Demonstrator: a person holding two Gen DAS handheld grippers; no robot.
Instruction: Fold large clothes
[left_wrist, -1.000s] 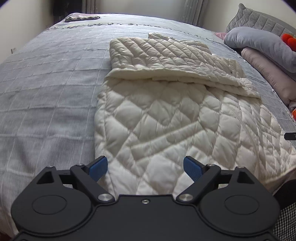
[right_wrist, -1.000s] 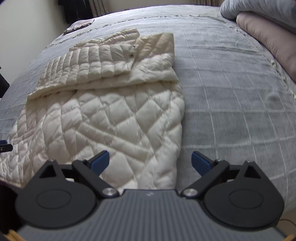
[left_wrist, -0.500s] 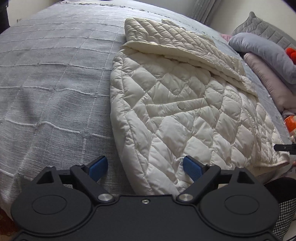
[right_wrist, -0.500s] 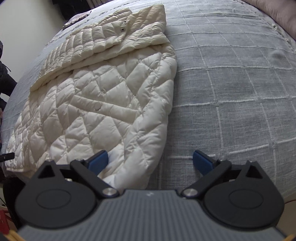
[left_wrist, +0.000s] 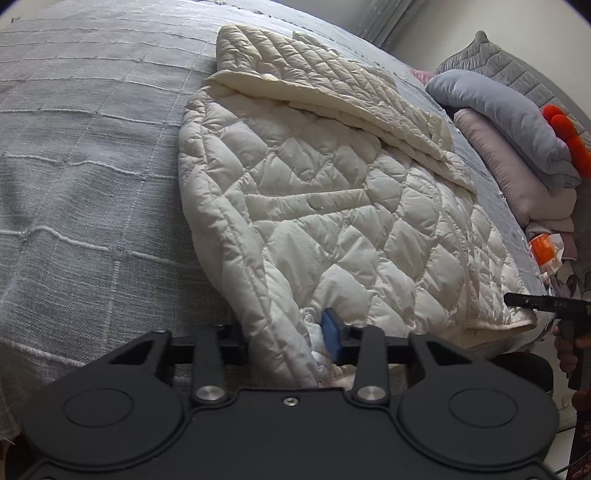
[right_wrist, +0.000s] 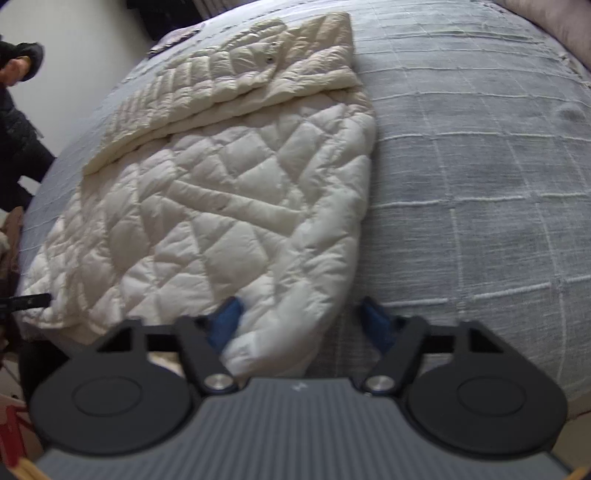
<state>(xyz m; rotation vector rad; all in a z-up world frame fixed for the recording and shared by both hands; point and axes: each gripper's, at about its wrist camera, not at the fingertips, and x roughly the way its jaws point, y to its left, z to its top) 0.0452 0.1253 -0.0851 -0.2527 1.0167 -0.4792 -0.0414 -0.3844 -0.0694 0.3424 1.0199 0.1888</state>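
Cream quilted jacket (left_wrist: 325, 206) lies flat on the grey bedspread (left_wrist: 81, 177), hem toward the near edge of the bed, far part already turned over on itself in a band across the top (left_wrist: 332, 81). That puts the remaining length in line for a fold away from the near edge

Left gripper (left_wrist: 288, 332) sits at the near left hem corner; fingers drawn in on the puffy edge, one blue pad (left_wrist: 332, 334) pressed into the fabric, the other hidden behind the roll of padding. Reads as clamped on the corner

Right gripper (right_wrist: 303, 325) at the opposite hem corner, picture blurred. Left pad (right_wrist: 227, 319) against the fabric, right pad (right_wrist: 375, 321) standing clear over the bedspread, so the jaws are apart with the corner between them, not yet pinched

Both corners taken at once, likely so the hem lifts evenly. Risk, as I judge it: slick, thick padding slipping from a shallow bite

Pillows (left_wrist: 517, 147) stacked at the right side, well apart from the jacket
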